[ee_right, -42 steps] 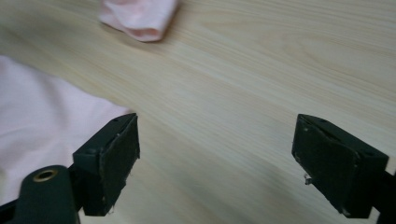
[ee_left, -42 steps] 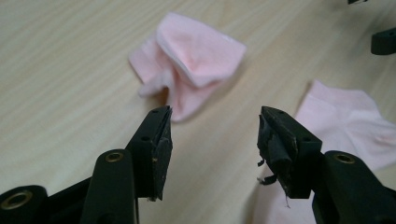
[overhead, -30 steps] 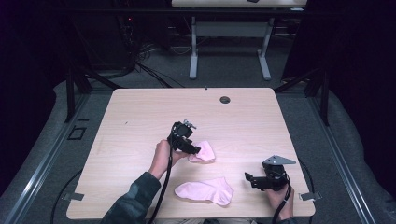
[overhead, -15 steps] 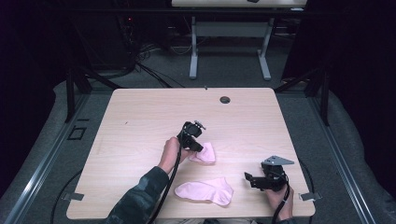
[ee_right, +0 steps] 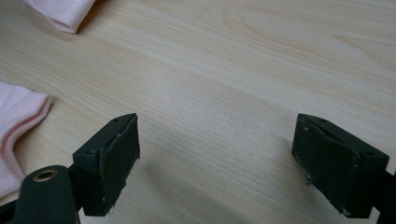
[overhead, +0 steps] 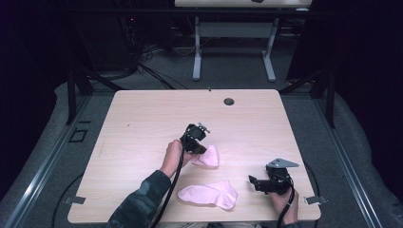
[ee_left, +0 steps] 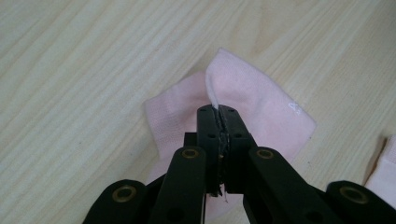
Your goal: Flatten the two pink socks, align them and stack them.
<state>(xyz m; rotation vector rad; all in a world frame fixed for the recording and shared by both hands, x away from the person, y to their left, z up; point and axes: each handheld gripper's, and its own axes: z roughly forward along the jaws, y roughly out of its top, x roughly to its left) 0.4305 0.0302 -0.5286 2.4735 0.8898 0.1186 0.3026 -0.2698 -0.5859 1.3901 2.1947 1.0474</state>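
Left gripper (ee_left: 219, 116), jaws pressed together, pinching a raised fold of the folded pink sock (ee_left: 261, 105) lying mid-table. Right gripper (ee_right: 215, 149), jaws spread over bare table (overhead: 142, 118) near the front right corner. A second pink sock (overhead: 209, 194) lies flat between them, well clear of both. A faint mark on the held sock (ee_left: 293, 105) is perhaps a logo, unreadable.

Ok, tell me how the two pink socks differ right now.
The farther sock is pinched at a raised fold by the shut left gripper; the nearer sock lies untouched, with the open right gripper beside it. The farther sock looks bunched and shorter; the nearer sock lies flat and stretched out. Both are pale pink, on the table.
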